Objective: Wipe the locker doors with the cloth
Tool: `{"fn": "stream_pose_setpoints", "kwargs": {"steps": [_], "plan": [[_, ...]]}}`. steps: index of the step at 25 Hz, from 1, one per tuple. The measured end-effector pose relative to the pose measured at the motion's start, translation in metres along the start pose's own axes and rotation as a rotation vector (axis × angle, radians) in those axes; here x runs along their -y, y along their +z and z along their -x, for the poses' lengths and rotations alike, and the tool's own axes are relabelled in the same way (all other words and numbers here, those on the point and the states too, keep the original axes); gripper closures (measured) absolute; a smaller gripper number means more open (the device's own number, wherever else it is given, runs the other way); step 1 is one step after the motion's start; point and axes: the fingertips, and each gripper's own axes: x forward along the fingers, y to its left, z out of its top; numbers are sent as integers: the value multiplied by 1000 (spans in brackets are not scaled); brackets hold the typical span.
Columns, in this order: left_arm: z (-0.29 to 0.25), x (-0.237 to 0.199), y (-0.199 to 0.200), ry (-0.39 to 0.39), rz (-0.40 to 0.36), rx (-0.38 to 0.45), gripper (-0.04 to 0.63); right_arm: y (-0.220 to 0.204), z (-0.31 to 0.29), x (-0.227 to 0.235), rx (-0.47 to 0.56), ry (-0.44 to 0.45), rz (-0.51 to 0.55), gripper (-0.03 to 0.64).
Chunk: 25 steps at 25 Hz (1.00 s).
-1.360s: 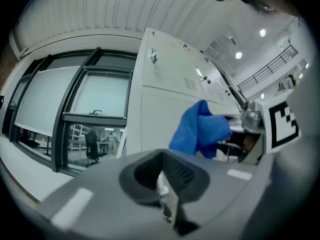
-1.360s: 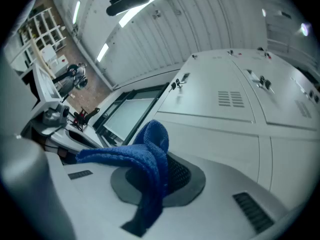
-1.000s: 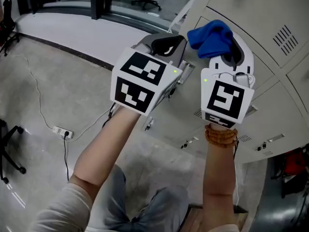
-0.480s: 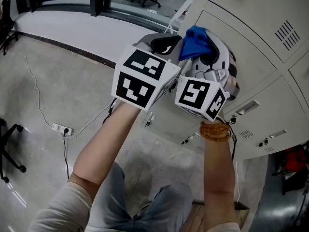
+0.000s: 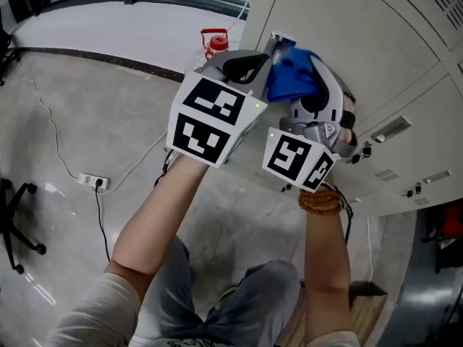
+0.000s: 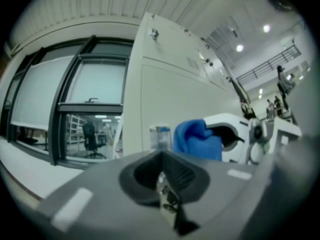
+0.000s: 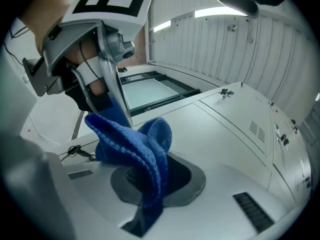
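Since a second ago the right gripper (image 5: pixel 309 87) has swung in from clear of the left gripper (image 5: pixel 269 53) to just beside it, its marker cube now tilted rather than facing up. Over the last half second the head view shifted: a red object (image 5: pixel 213 42) by the locker corner has come into frame. Blue cloth (image 5: pixel 293 78) still pinched in the right jaws, bunched up beside the left gripper's tip, in front of the locker doors (image 5: pixel 347 27); contact with a door not discernible. Right gripper view alone shows the cloth (image 7: pixel 135 144) folding down into the slot between its jaws, door panels (image 7: pixel 225 119) beyond. Left gripper view shows its own jaws pressed together, nothing between them, cloth (image 6: pixel 197 139) off to the right. Only the head view shows floor, power strip (image 5: pixel 94 183) and bead bracelet (image 5: pixel 322 201).
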Motion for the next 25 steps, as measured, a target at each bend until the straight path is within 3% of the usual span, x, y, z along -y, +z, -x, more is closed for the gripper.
{"fn": "stream_pose_setpoints", "kwargs": {"steps": [8,13,18,25], "plan": [[1,-6,-56,27,-8,-51,592,-35,20,-67,-8,-9,-16,588],[2,-11,-89,34,-3,-84,592,-41,23,-118,-9,62,-1,587],[5,-13,-108,45,-1,-96,592,-50,29,-168,3,139,97,588],[2,-9,-96,35,12,-81,592,-88,53,-167,-44,217,204,587]]}}
